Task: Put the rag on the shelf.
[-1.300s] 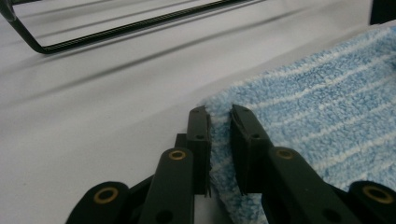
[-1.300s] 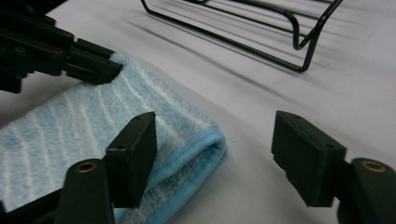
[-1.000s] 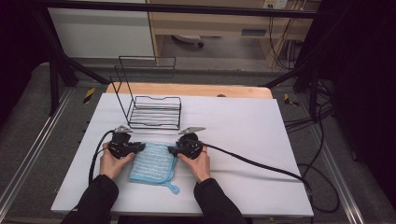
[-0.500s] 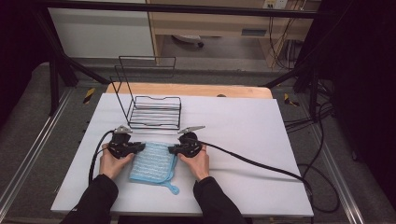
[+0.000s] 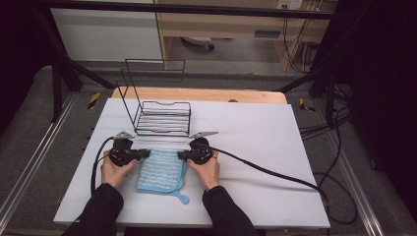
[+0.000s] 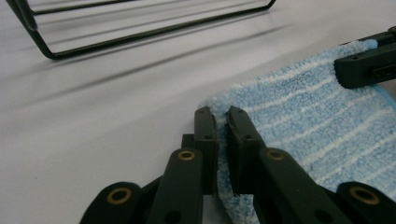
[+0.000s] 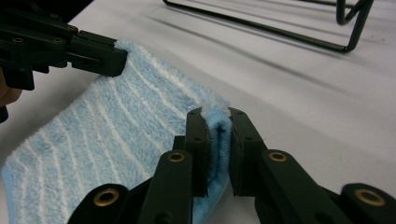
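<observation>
A light blue striped cloth [image 5: 162,170] lies folded on the white table, a small loop at its near right corner. My left gripper [image 5: 146,154] is shut on the cloth's far left corner [image 6: 219,103], which is pinched between its jaws. My right gripper [image 5: 180,155] is shut on the far right corner [image 7: 215,114], the fabric folded between its jaws. In the left gripper view the right gripper's jaws [image 6: 369,63] hold the far edge; in the right gripper view the left gripper [image 7: 122,59] holds the opposite corner. Both hands rest on the table beside the cloth.
A black wire rack [image 5: 162,115] stands just beyond the cloth, with a tall wire back. Its base wires cross the top of both gripper views [image 6: 140,35] [image 7: 261,25]. Cables [image 5: 275,174] trail from each gripper across the white table [image 5: 255,128].
</observation>
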`<state>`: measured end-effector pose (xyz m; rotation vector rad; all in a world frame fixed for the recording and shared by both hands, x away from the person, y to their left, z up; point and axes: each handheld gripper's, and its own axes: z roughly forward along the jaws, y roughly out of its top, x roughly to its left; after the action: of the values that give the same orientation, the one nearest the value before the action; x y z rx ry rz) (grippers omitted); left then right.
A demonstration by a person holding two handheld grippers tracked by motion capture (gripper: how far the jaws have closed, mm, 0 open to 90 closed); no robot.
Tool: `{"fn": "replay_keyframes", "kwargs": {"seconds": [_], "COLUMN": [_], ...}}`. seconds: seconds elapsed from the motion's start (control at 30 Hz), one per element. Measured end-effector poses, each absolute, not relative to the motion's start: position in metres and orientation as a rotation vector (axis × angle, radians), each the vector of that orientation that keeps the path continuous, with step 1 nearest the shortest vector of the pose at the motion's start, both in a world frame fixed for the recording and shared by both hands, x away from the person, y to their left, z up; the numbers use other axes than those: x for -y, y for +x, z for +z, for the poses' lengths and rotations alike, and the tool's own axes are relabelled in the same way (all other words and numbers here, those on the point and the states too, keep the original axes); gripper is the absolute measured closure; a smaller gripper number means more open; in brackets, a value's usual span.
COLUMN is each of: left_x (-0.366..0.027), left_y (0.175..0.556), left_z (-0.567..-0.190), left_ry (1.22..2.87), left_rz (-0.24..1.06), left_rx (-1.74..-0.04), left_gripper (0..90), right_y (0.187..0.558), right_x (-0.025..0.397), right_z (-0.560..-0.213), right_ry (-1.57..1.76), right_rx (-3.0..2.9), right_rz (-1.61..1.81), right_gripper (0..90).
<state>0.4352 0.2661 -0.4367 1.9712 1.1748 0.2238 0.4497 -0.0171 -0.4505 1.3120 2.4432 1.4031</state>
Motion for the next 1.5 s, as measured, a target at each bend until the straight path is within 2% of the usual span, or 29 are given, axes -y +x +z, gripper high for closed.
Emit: {"fn": "replay_keyframes", "kwargs": {"seconds": [0.63,1.5], "left_x": [-0.274,-0.263], "left_y": [0.408,0.39], "left_z": [-0.403,-0.372], "left_ry": [1.924,1.901], "left_rz": [0.295,0.381], "left_rx": [-1.057,-0.975], "left_gripper": [83.5,83.7], "right_y": [0.429,0.416], "right_x": [0.022,0.036], "right_z": [-0.422,-0.387], "right_ry": [1.205,1.077], "right_rx": [-2.348,-2.28], "right_rz": [1.536,1.579], "right_gripper": [80.5,80.5]}}
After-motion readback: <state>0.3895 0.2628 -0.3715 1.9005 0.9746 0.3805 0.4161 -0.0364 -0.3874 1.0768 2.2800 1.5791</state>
